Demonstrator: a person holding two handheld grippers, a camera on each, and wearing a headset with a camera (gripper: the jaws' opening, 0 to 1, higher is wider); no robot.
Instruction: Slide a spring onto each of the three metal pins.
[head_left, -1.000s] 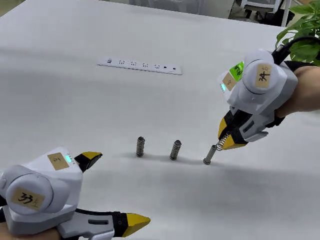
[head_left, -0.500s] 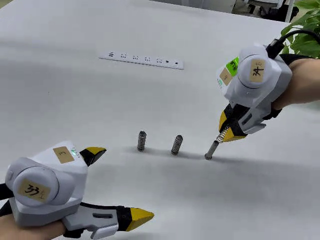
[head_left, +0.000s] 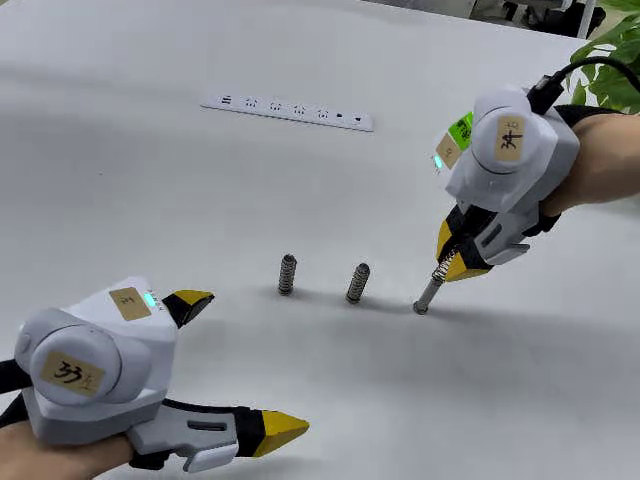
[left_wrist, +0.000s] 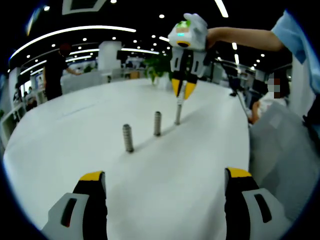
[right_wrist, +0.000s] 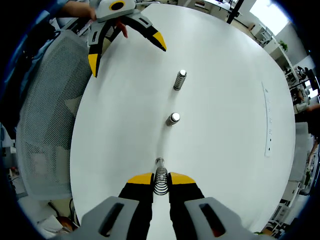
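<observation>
Three metal pins stand in a row on the white table (head_left: 150, 180). The left pin (head_left: 287, 274) and the middle pin (head_left: 357, 283) each wear a spring. The right pin (head_left: 427, 296) is bare along its shaft. My right gripper (head_left: 449, 266) is shut on a spring (head_left: 440, 270), whose lower end is at that pin's top. In the right gripper view the spring (right_wrist: 160, 184) sits between the fingertips of the right gripper (right_wrist: 161, 177), just behind the pin top (right_wrist: 159, 161). My left gripper (head_left: 238, 365) rests open at the near left, holding nothing, with the pin row (left_wrist: 157, 123) ahead of it.
A white power strip (head_left: 288, 112) lies at the far side of the table. A green plant (head_left: 612, 58) stands behind the right arm. In the right gripper view a grey mesh chair (right_wrist: 45, 125) stands off the table's edge, beside the left gripper (right_wrist: 126, 52).
The right gripper has shifted slightly with the spring, which stays at the right pin's top. The left gripper has barely moved. The head camera has drifted a little.
</observation>
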